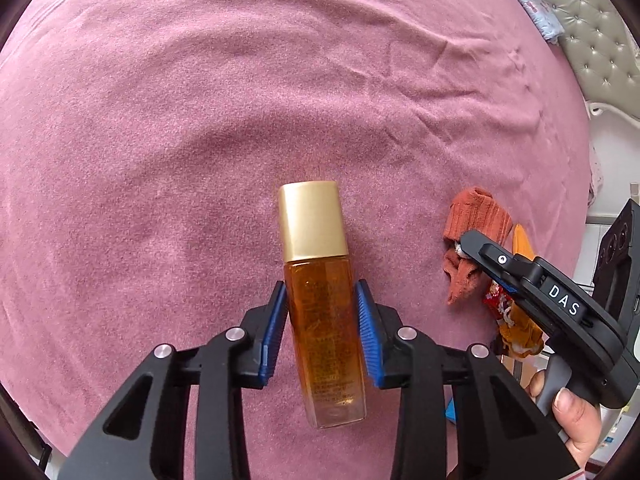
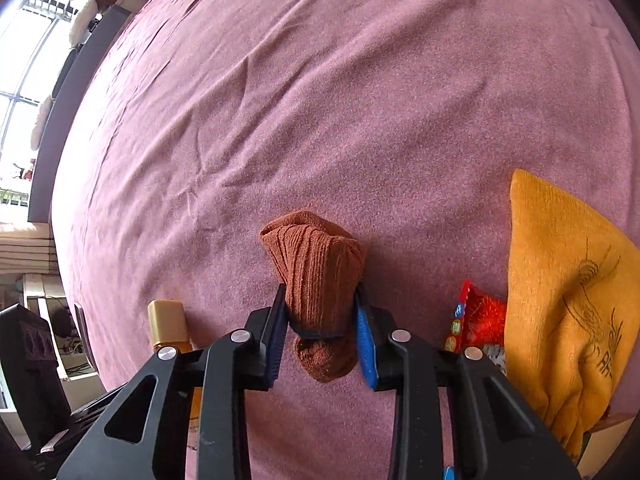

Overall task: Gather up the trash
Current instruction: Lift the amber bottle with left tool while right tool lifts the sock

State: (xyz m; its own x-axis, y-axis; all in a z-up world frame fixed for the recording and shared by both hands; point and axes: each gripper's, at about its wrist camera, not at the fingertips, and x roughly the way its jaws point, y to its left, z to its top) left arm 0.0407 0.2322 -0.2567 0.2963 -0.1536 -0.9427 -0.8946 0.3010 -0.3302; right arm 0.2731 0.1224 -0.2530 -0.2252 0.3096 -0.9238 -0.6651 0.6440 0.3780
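An amber bottle (image 1: 325, 312) with a gold cap lies between the blue pads of my left gripper (image 1: 322, 294), which is shut on its glass body over the pink bedspread (image 1: 200, 120). In the right wrist view the bottle (image 2: 168, 326) shows at the lower left, partly hidden by my own frame. My right gripper (image 2: 320, 300) is shut on a rust-brown balled sock (image 2: 320, 280), its pads squeezing the sock's waist. From the left wrist view that right gripper (image 1: 464, 246) reaches in from the right onto the sock (image 1: 474, 220).
A yellow cloth (image 2: 560, 292) lies at the right, with a red snack wrapper (image 2: 478, 316) tucked beside it. A grey tufted headboard (image 1: 592, 32) and a blue-white cloth (image 1: 532, 4) sit at the far right corner. A person's hand (image 1: 576, 416) holds the right gripper's handle.
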